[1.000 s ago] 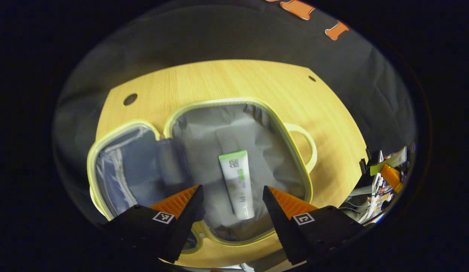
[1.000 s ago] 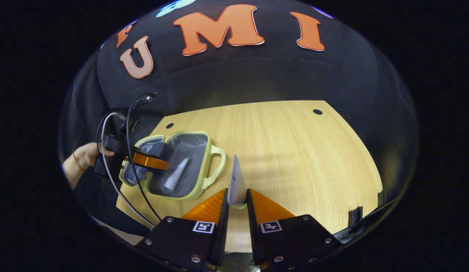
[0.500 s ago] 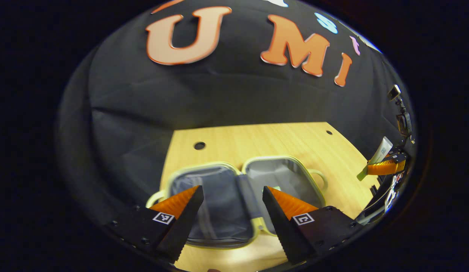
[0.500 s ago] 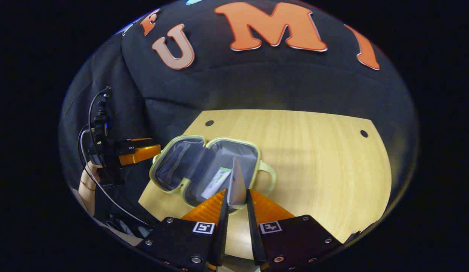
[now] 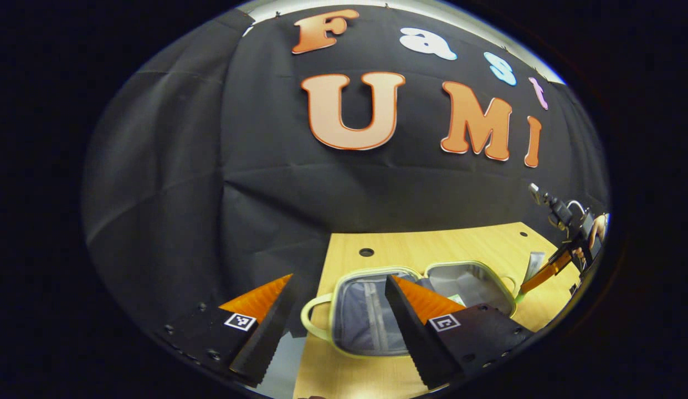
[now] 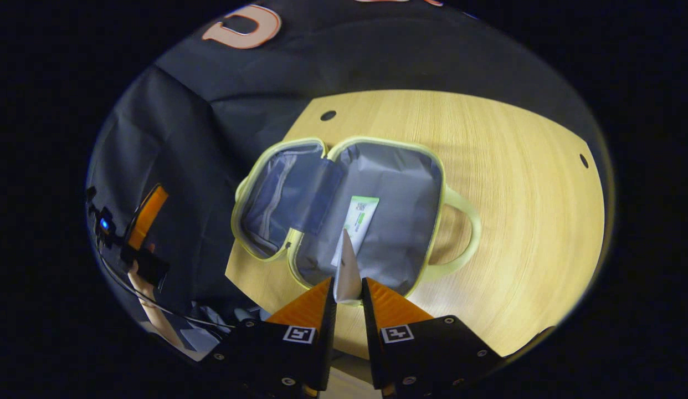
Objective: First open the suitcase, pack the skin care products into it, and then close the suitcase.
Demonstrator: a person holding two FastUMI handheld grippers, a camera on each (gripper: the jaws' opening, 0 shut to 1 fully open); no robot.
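My right gripper [image 6: 348, 291] pinches a flat, pale tube [image 6: 347, 271] above the open suitcase [image 6: 427, 221] with crinkled grey lining, another tube [image 6: 357, 220] lying inside at 12 o'clock, while my left gripper [image 5: 338, 302] gapes wide, holding nothing.

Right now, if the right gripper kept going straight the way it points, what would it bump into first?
Probably the open suitcase. The right gripper, shut on a tube, points at its grey lining near the green-and-white tube lying inside. Depth is hard to judge, so the held tube's tip may meet lining or that tube first.
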